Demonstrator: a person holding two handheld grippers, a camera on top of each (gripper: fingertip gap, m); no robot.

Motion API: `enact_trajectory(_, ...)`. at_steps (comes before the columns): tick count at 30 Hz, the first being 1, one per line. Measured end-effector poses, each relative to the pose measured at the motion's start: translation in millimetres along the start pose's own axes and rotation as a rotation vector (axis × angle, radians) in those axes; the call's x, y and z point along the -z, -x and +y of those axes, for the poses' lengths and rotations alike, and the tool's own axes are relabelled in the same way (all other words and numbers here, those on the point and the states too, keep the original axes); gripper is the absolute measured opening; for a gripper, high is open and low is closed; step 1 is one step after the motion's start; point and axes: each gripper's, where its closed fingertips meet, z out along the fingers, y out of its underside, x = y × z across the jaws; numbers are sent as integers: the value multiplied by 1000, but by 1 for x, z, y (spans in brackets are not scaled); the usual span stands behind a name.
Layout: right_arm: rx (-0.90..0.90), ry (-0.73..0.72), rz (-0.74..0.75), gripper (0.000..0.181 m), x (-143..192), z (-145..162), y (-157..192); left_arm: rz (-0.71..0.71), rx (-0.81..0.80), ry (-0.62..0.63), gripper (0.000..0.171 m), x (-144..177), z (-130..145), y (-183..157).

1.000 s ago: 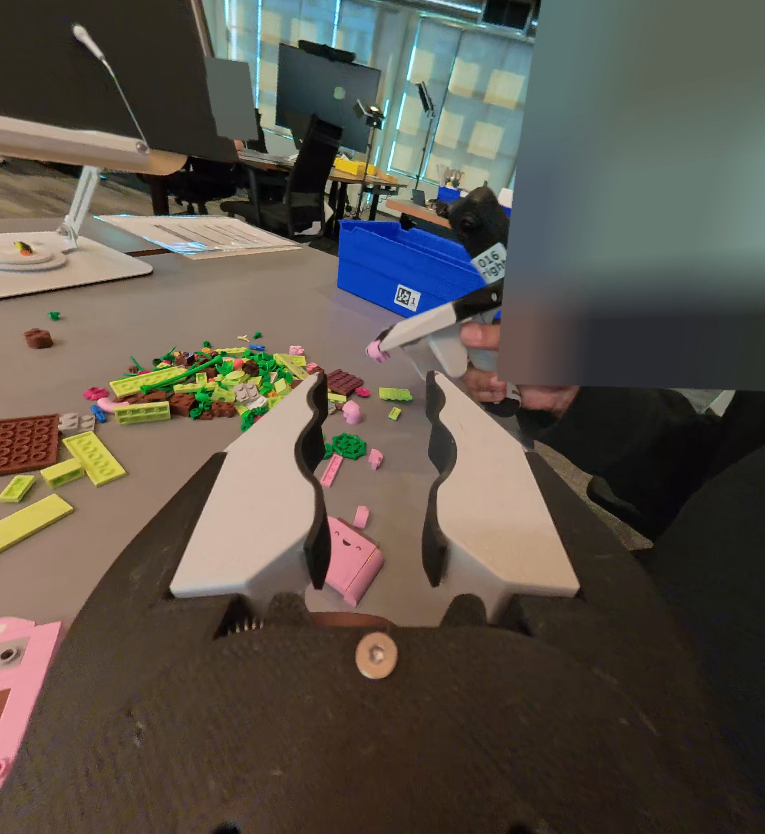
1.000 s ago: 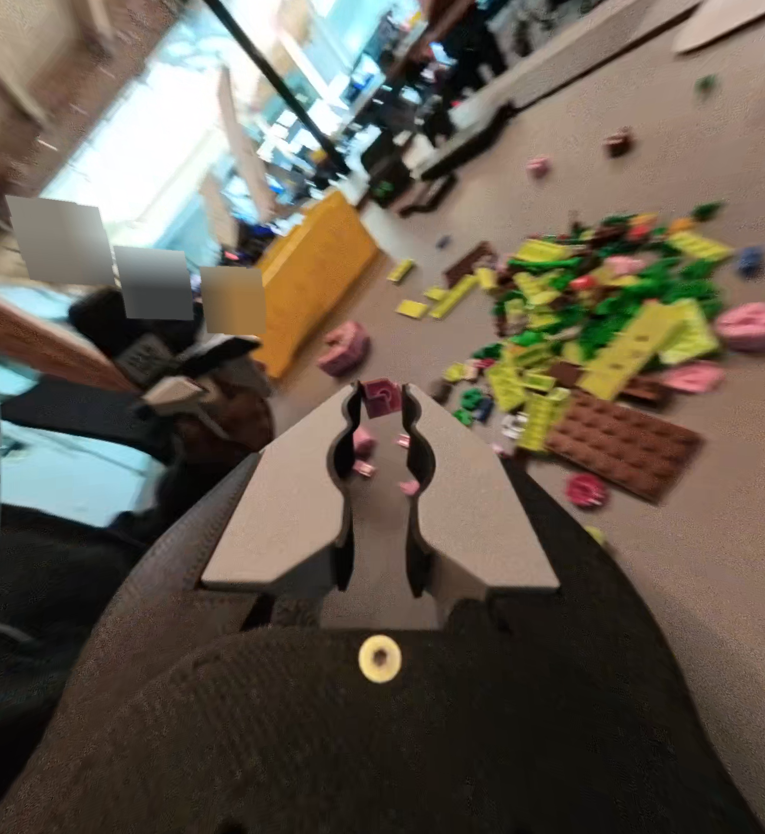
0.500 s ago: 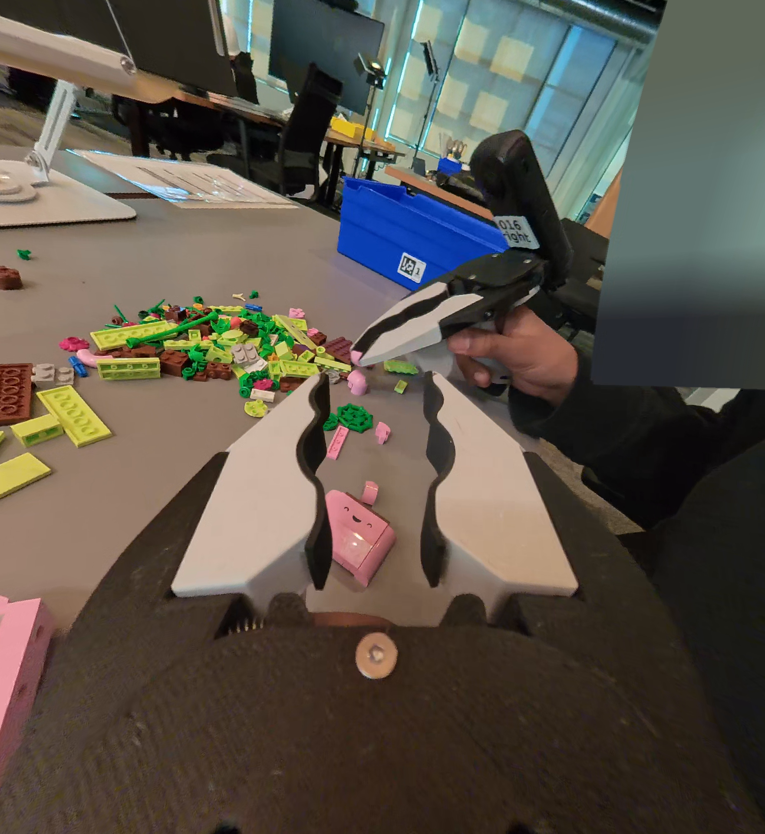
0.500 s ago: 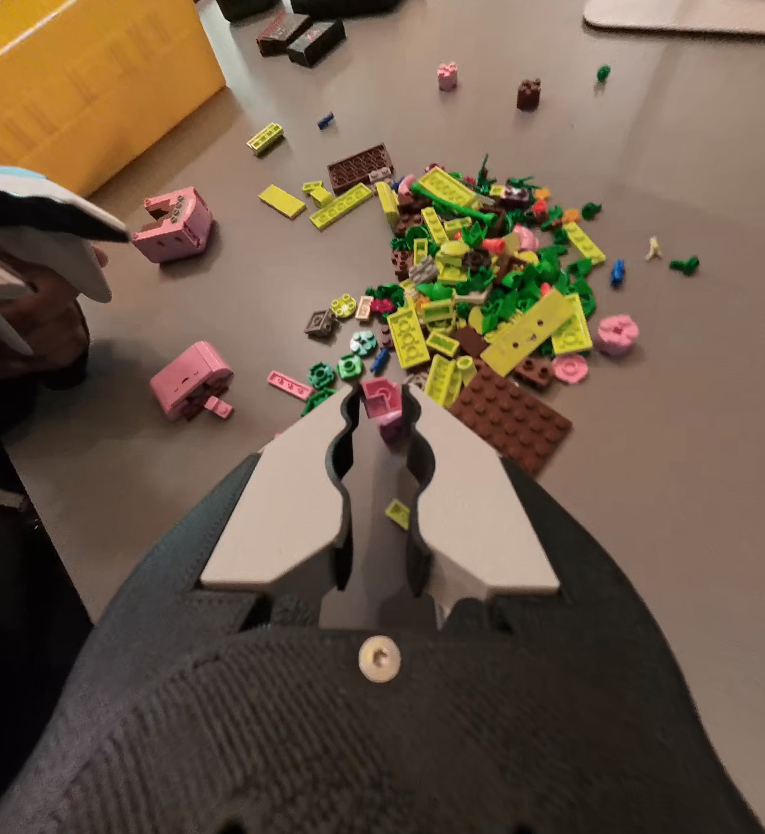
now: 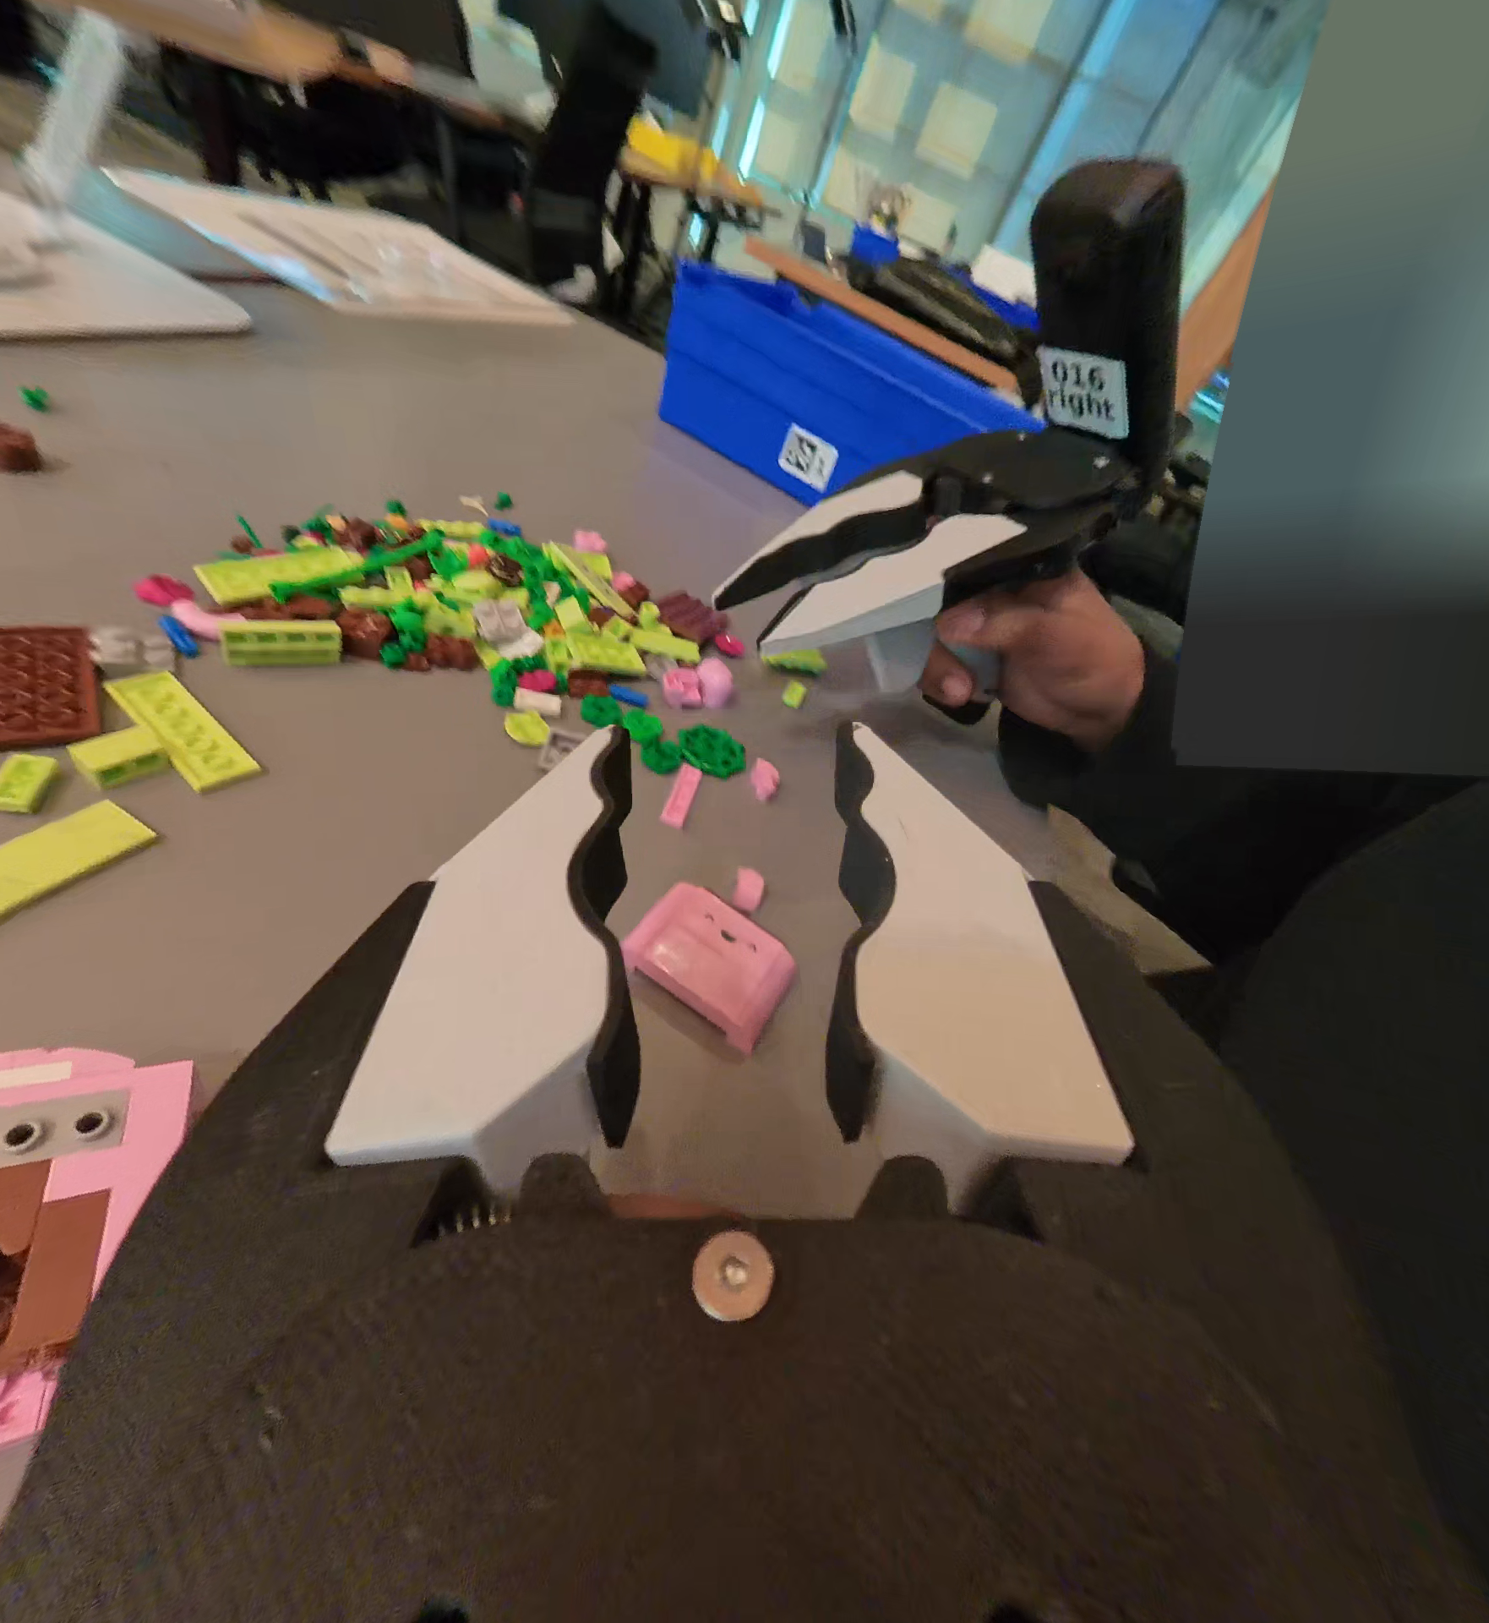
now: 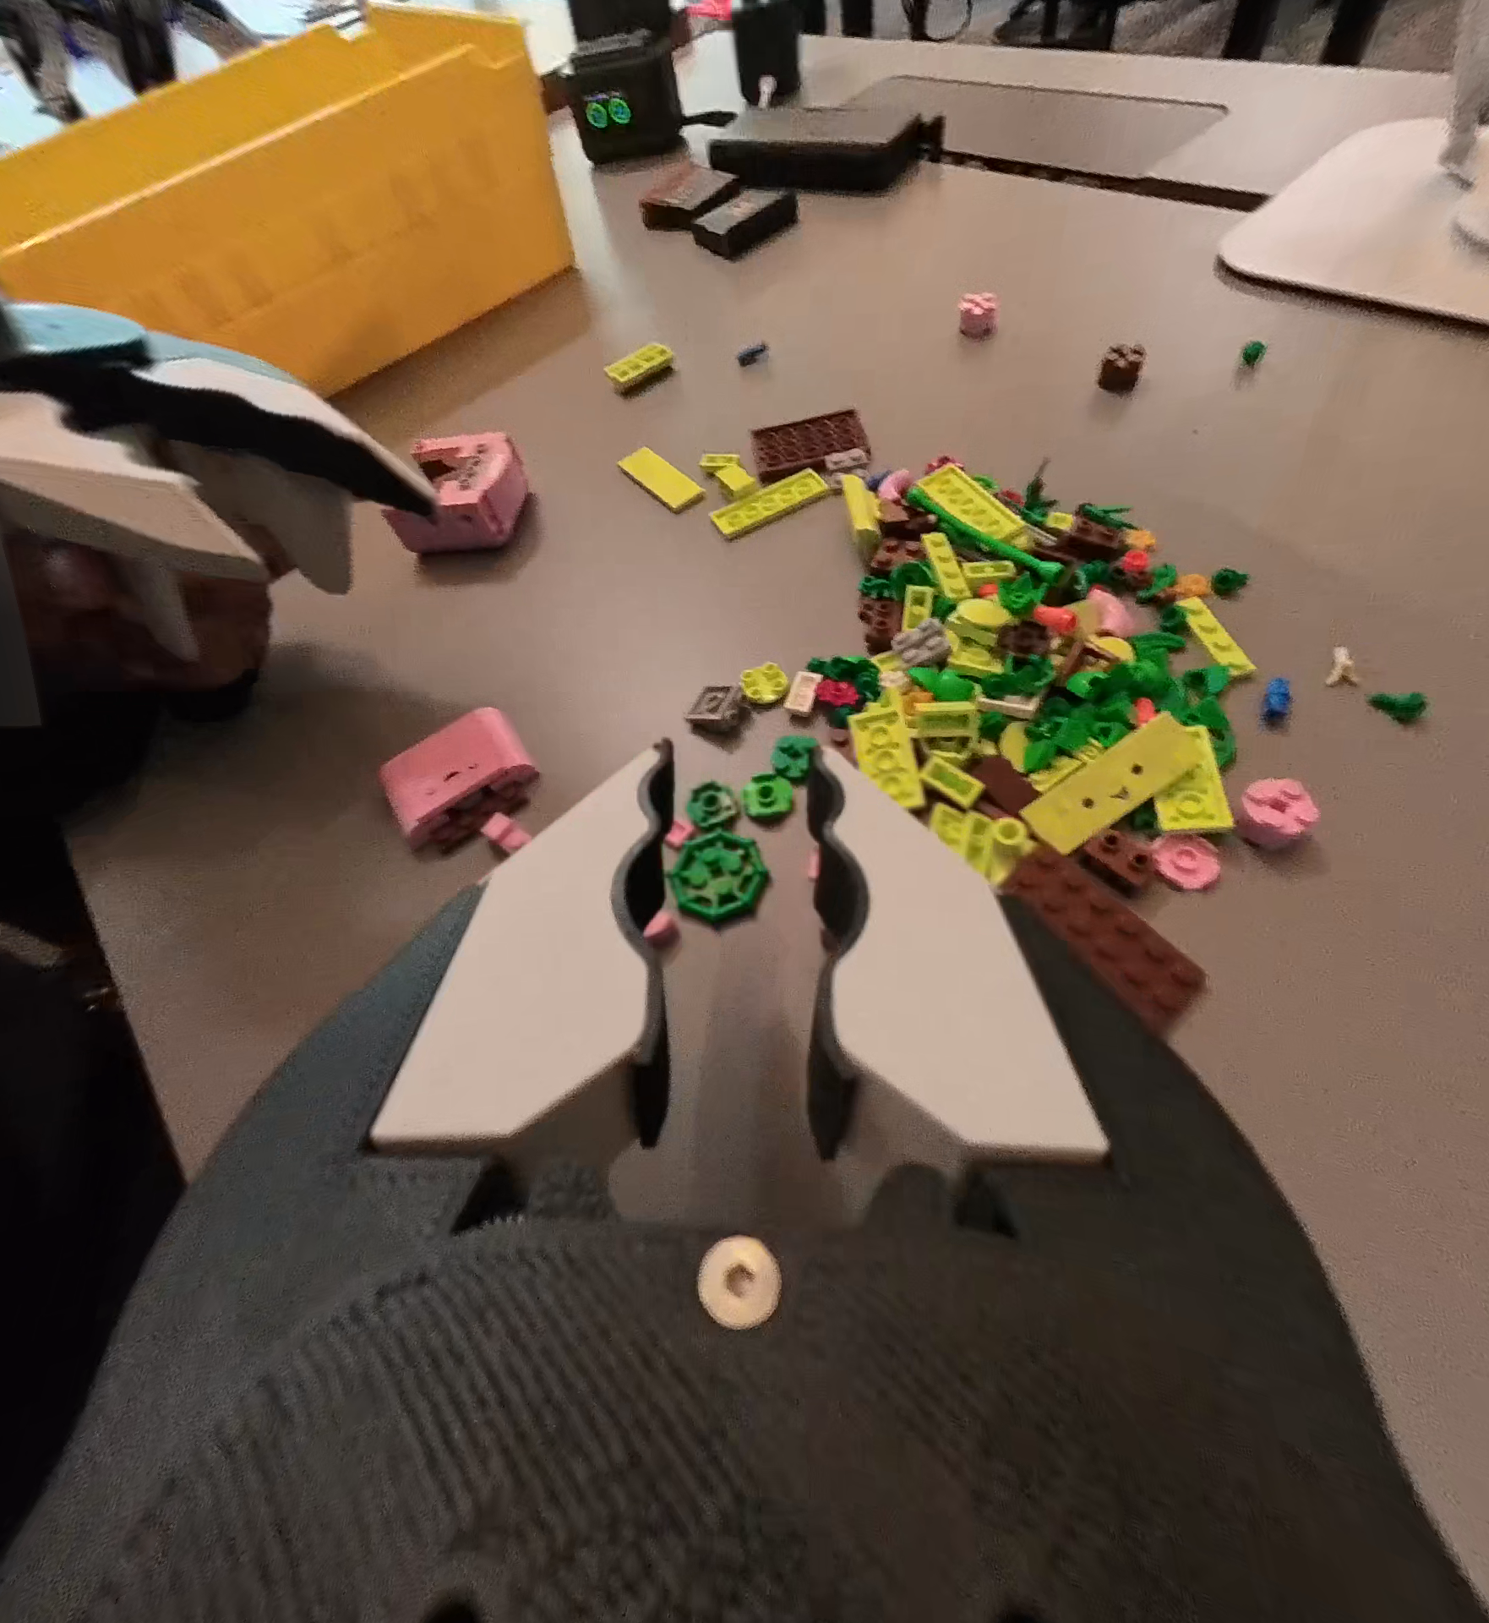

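My left gripper (image 5: 732, 746) is open and empty, just above the grey table. A pink curved brick with a face (image 5: 710, 962) lies on the table between its fingers, touching neither. It also shows in the right wrist view (image 6: 460, 777). My right gripper (image 6: 739, 760) is open and empty above several green round pieces (image 6: 715, 878), at the near edge of the brick pile (image 6: 1031, 667). In the left wrist view the right gripper (image 5: 743, 625) hovers beside small pink pieces (image 5: 697, 685). The left gripper (image 6: 381, 544) shows at the left of the right wrist view.
A pink and brown build (image 6: 464, 492) sits near the yellow bin (image 6: 267, 202) and shows at the lower left of the left wrist view (image 5: 21, 1186). A blue bin (image 5: 811, 395) stands at the far table edge. A brown plate (image 6: 1101, 940) lies right of my right gripper. A white lamp base (image 6: 1382, 220) stands far right. Some 11 cm of space lies between my two pairs of fingers.
My right gripper, shut on a small pink piece before, has opened and holds nothing. It swung down toward the near edge of the pile. My left gripper stayed open over the faced brick.
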Motion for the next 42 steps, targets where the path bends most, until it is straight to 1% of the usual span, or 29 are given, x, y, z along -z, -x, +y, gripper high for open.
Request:
enact_trajectory(3,48,11,-128,26,-8,2,39,79,53,90,48,0,13,-5)
enact_trajectory(5,80,58,-207,28,-17,10,62,82,54,141,52,-1,20,-5)
enact_trajectory(6,107,83,-217,28,-22,14,69,75,38,163,54,-2,23,-5)
enact_trajectory(9,212,170,-186,28,-37,29,76,36,-54,275,60,-1,38,-5)
enact_trajectory(12,311,241,-161,31,-48,41,77,-48,-141,416,70,0,59,4)
enact_trajectory(17,338,246,-171,36,-54,42,83,-78,-195,518,68,-4,74,5)
enact_trajectory(21,303,232,-200,35,-56,40,90,-82,-212,530,68,-4,76,5)
enact_trajectory(24,349,223,-172,36,-58,38,89,-92,-198,567,67,-2,82,8)
enact_trajectory(26,363,225,-173,36,-58,38,89,-88,-205,568,63,-2,82,7)
enact_trajectory(29,402,234,-179,37,-57,38,85,-93,-210,570,63,-2,82,7)
enact_trajectory(33,476,240,-212,31,-53,39,83,-94,-207,571,59,-2,82,8)
enact_trajectory(34,469,232,-242,28,-53,40,85,-85,-205,572,55,-2,83,7)
enact_trajectory(36,418,225,-262,35,-56,39,86,-81,-191,569,49,-2,82,7)
enact_trajectory(37,403,225,-256,37,-56,38,85,-86,-188,563,45,-1,81,8)
enact_trajectory(39,387,191,-191,41,-57,32,76,-114,-202,555,43,1,80,10)
enact_trajectory(40,380,167,-172,39,-56,28,74,-118,-214,556,39,3,80,10)
enact_trajectory(41,373,143,-166,36,-53,25,73,-123,-228,553,41,3,80,10)
enact_trajectory(42,374,119,-175,36,-51,22,75,-139,-245,551,47,3,80,11)
